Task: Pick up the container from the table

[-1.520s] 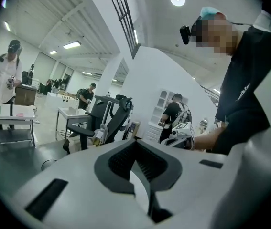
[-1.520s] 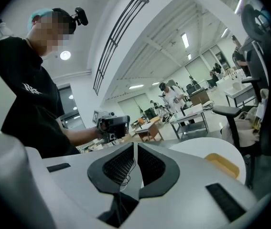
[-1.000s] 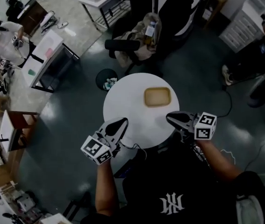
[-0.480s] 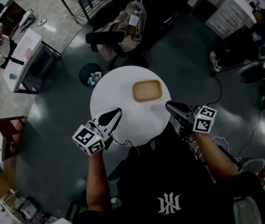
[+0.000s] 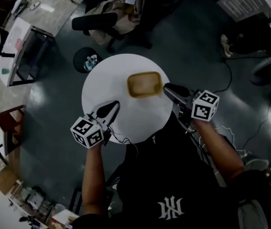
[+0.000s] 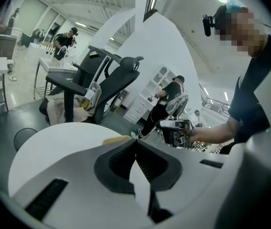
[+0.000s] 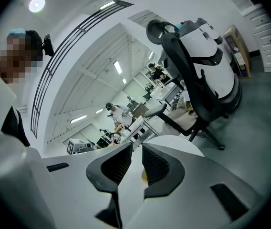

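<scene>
A shallow tan container (image 5: 145, 84) lies on the round white table (image 5: 106, 82), right of its middle. My right gripper (image 5: 166, 87) sits just off the container's right edge, its jaws a narrow gap apart with nothing between them. In the right gripper view a sliver of the container (image 7: 144, 175) shows through that gap of the right gripper (image 7: 136, 147). Over the table's near left part, my left gripper (image 5: 115, 104) is shut and empty, well clear of the container. The left gripper view shows the left gripper (image 6: 136, 140) with tips meeting and the container's edge (image 6: 117, 139) beyond.
A black office chair (image 5: 94, 20) draped with cloth stands behind the table, and a small round bin (image 5: 85, 61) is at its far left. A desk (image 5: 18, 51) stands farther left. Cables (image 5: 231, 80) run over the dark floor at the right.
My right gripper has moved forward to the container's right edge. The left gripper has kept its place over the table's near left part. The head camera has shifted.
</scene>
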The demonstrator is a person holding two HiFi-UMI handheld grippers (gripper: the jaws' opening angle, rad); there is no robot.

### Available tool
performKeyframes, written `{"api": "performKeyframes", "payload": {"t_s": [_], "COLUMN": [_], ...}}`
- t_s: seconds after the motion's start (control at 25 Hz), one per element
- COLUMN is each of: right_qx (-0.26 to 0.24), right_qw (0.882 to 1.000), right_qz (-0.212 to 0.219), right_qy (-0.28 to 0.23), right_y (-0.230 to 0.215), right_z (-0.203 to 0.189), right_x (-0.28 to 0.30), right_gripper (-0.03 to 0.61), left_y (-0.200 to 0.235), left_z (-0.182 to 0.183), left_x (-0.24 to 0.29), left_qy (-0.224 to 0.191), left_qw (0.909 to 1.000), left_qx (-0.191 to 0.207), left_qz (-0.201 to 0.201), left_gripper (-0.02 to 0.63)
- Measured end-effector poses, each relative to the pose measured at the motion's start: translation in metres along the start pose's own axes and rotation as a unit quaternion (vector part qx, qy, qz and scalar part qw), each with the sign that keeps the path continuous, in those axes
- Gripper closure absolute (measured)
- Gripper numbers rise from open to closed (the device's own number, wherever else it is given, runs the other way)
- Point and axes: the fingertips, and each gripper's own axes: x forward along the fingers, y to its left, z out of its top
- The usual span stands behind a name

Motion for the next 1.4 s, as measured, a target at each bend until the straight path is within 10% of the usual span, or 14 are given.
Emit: {"api": "performKeyframes", "payload": {"t_s": [0.4,1.4], "right_qx": [0.071,0.094], "right_qw": [0.993,0.985], "right_qz": [-0.095,-0.120], "right_qy": [0.022,0.079], "right_y": [-0.095,-0.126], "right_z": [-0.047,-0.099], "right_x": [0.006,0.045], "right_gripper": [0.436,0.436], "left_y": [0.056,0.104], "left_z": [-0.025,-0.084], "left_x": [0.050,0.099], "left_qy": [0.049,0.141], "left_qw": [0.9962,0.9770], "left_qx": [-0.051,-0.149], "left_qz": [0.051,0.056], "left_gripper": [0.607,0.520]}}
